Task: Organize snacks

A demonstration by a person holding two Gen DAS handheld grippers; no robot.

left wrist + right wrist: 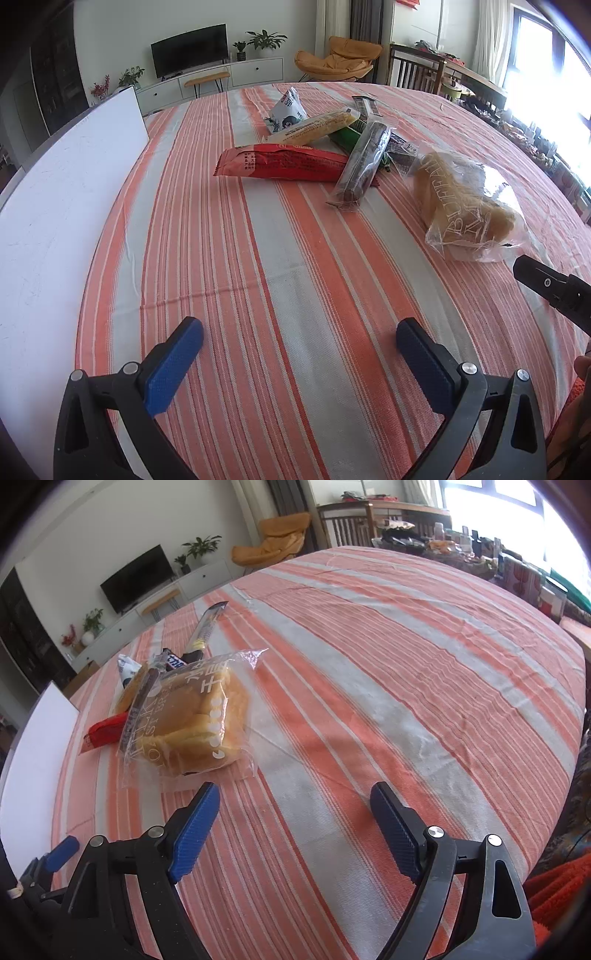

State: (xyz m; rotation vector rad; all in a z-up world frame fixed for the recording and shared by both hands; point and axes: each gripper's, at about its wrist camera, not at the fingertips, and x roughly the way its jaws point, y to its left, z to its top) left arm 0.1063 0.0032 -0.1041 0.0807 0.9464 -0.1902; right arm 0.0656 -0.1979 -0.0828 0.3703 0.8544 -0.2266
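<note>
White board (pixel 66 177): left edge of bench, on striped cloth (pixel 258 258). Left gripper (pixel 300 341): jaws spread, holding nothing, above bare cloth. Red snack packet (pixel 284 162): mid-bench, flat. Yellow biscuit pack (pixel 314 127), white-blue pouch (pixel 286 110): behind it. Dark clear-wrapped bar (pixel 364 164): leaning across red packet's right end. Bagged bread (pixel 199 716): rightmost of pile. Right gripper (pixel 295 806): jaws spread, empty, just before bread.

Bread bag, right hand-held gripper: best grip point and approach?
Grip the flat clear film edge of the bread bag nearest the right hand-held gripper, coming low from the near side. The loaf bulges wide; the empty film lies thin on the tablecloth.
</note>
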